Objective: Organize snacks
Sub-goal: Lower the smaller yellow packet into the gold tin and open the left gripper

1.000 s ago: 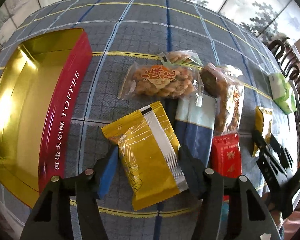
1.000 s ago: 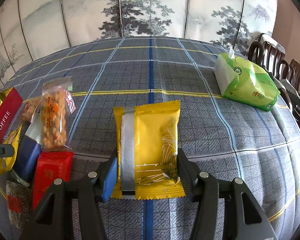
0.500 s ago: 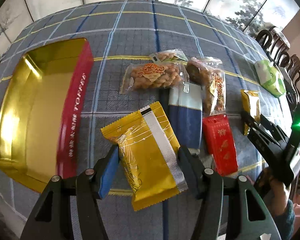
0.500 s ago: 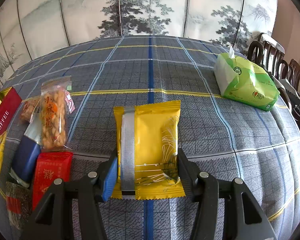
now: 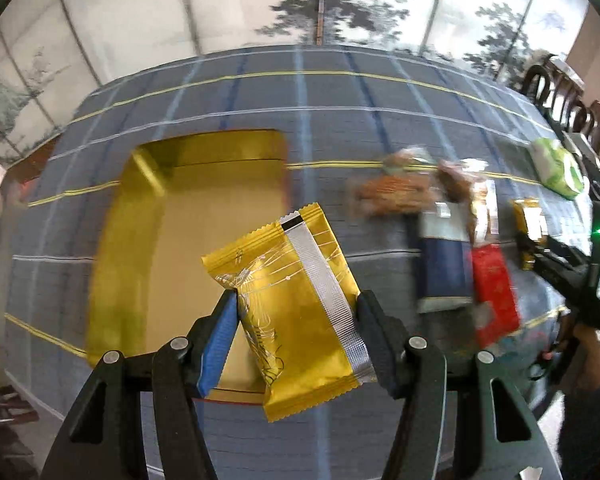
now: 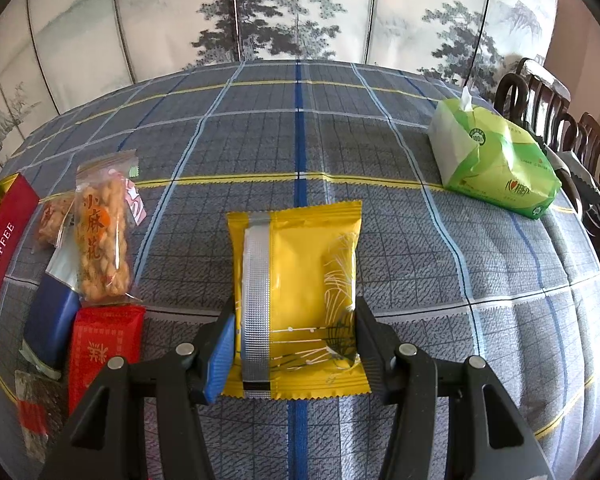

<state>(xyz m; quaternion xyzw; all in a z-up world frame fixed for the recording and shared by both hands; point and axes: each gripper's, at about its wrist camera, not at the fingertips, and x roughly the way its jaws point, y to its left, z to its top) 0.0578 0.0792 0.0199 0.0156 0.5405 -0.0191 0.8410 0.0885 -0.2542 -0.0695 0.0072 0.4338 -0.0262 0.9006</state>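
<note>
While clamped, yellow packet airborne.

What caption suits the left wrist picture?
Left claw carries a yellow snack packet above the open gold tin.

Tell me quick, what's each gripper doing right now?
Left gripper: shut on a yellow snack packet.
Right gripper: shut on another yellow packet.

Two yellow snack packets, one toffee tin.
</note>
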